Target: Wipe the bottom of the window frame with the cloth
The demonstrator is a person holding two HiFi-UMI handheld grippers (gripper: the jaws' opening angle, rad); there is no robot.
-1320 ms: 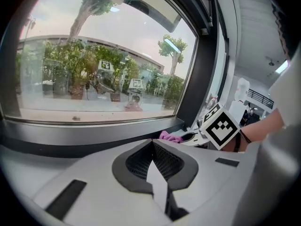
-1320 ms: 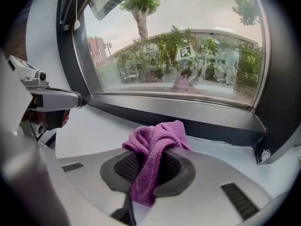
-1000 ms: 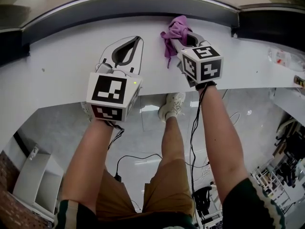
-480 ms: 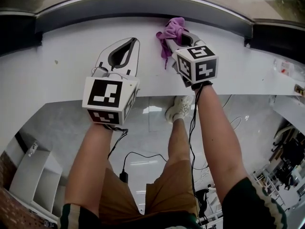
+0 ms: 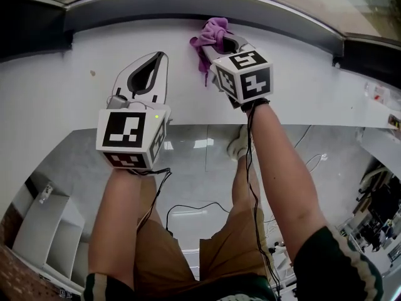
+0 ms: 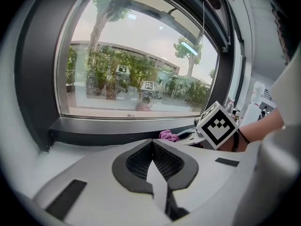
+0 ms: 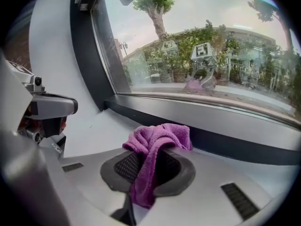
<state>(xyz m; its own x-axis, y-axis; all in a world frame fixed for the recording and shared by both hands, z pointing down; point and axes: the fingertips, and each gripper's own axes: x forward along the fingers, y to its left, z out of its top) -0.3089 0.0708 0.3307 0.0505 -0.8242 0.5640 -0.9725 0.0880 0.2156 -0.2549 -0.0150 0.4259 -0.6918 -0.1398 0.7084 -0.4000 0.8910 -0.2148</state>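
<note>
A person stands at a wide white windowsill [image 5: 69, 99] with a two-jaw gripper in each hand, seen from above in the head view. The right gripper [image 5: 215, 41], topped by its black-and-white marker cube, reaches to the far edge of the sill. Its jaws are clamped on a crumpled purple microfibre cloth [image 5: 210, 30]. The right gripper view shows the same pinch close up. The cloth [image 7: 157, 138] bulges out over the tips of the right gripper [image 7: 151, 161], and a tail of fabric hangs down between the dark ribbed pads. The bunched cloth sits where the sill meets the dark grey bottom rail of the window frame [image 5: 282, 19]. That rail [image 7: 225, 140] runs directly behind the cloth, below the glass pane [image 7: 211, 46], which shows trees and a building outside.

The left gripper [image 5: 161, 57] lies over the sill to the left of the cloth and short of the rail, apart from both. In the left gripper view its jaws [image 6: 152, 143] are pressed together at the tips with nothing between them. The purple cloth [image 6: 168, 135] and the right gripper's marker cube [image 6: 217, 125] appear beyond them to the right, against the rail [image 6: 108, 138].

Below the sill edge are the person's bare forearms, brown shorts [image 5: 219, 256] and one white shoe [image 5: 238, 146] on a pale floor.
</note>
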